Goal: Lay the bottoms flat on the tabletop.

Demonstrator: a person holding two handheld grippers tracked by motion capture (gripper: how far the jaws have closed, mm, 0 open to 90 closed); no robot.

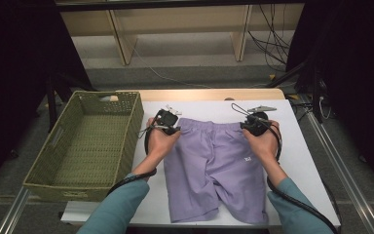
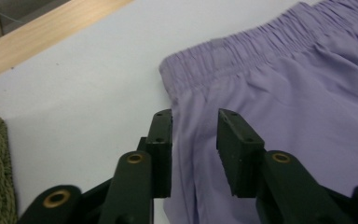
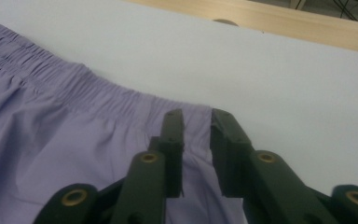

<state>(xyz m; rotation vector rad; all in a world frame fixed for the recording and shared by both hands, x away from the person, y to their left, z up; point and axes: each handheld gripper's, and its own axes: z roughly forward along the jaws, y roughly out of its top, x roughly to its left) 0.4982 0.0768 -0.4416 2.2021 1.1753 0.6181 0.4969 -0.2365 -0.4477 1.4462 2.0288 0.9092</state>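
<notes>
The lilac shorts lie flat and unfolded on the white worktop, waistband away from the person and legs toward them, just beside the empty green basket; judging by that, no fold is made yet and the packing away is all still to do. The left tool hovers over the waistband's left corner and the right tool over its right corner, each with its jaws a little apart and cloth below the gap but nothing pinched. Both hands reach forward, wrists level, tools pointing away and down.
</notes>
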